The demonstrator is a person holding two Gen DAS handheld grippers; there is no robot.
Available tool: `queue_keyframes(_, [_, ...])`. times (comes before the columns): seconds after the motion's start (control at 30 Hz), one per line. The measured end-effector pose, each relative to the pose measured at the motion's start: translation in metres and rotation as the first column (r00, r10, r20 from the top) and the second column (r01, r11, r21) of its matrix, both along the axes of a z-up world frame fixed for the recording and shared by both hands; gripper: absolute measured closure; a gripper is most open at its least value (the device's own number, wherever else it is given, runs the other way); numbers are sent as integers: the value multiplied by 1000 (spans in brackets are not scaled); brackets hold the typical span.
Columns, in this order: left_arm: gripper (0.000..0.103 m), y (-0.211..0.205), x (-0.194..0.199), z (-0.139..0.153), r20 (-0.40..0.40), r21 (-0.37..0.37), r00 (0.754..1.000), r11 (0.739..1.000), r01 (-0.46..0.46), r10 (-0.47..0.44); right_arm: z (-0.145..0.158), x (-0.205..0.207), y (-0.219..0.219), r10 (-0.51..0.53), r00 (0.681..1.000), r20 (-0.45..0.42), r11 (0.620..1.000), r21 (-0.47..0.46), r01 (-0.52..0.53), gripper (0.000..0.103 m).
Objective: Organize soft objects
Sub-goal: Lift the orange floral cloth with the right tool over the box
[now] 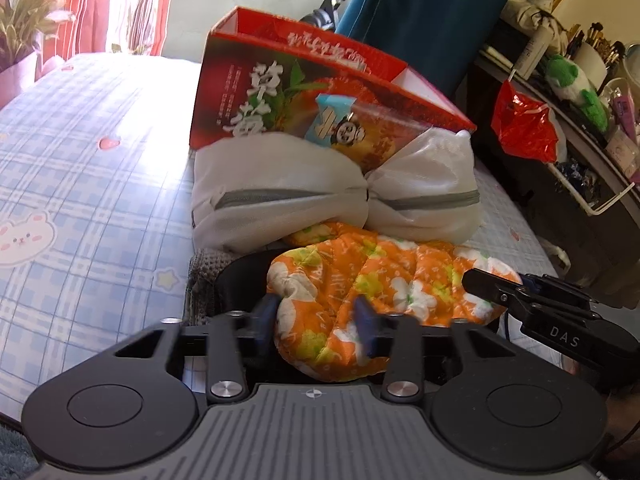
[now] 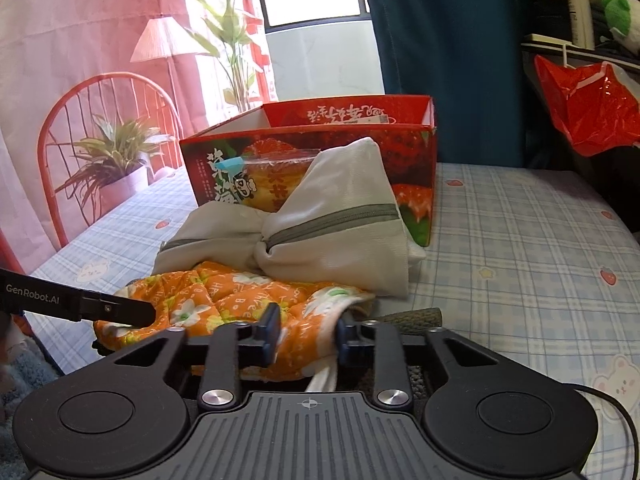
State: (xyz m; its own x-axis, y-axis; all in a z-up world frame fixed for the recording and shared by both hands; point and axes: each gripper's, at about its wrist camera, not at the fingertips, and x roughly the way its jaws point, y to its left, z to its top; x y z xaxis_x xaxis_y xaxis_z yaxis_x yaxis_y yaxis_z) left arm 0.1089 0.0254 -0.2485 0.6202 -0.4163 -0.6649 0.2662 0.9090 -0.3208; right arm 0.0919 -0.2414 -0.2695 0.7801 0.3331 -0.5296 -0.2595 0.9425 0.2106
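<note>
Orange floral mitt (image 1: 360,292) pinched by 2 claws, 1 white pouch (image 1: 332,196), 1 red box (image 1: 304,92)

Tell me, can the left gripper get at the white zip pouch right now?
Probably not: the left gripper is closed on the orange quilted cloth, which lies between it and the white pouch.

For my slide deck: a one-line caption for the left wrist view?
Both grippers grip an orange flowered cloth before a white zip pouch and red box.

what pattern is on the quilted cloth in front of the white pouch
Orange with white and yellow-green flowers on the quilted cloth; it shows best in the left wrist view.
</note>
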Motion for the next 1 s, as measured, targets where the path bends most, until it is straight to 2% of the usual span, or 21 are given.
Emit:
queue_keyframes(0.03, [79,1,-1,2,10,0,1000,1000,-2,2,1,-1,-1,1,1000,5,1000,6,-1,88])
queue_keyframes(0.13, [87,3,-6,12,53,-5,999,1000,-10,10,5,-4,-3,14,1000,20,1000,27,-15,90])
queue_keyframes(0.53, [88,13,-20,48,177,-29,983,999,-35,40,49,-14,-4,66,989,129,994,78,-77,91])
queue_keyframes(0.77, [88,13,-22,74,276,-17,960,999,-34,37,76,-16,-4,83,976,200,992,75,-99,91])
queue_keyframes(1.0, [88,10,-8,106,356,1,934,1000,-23,22,107,1,-5,109,959,263,990,54,-127,91])
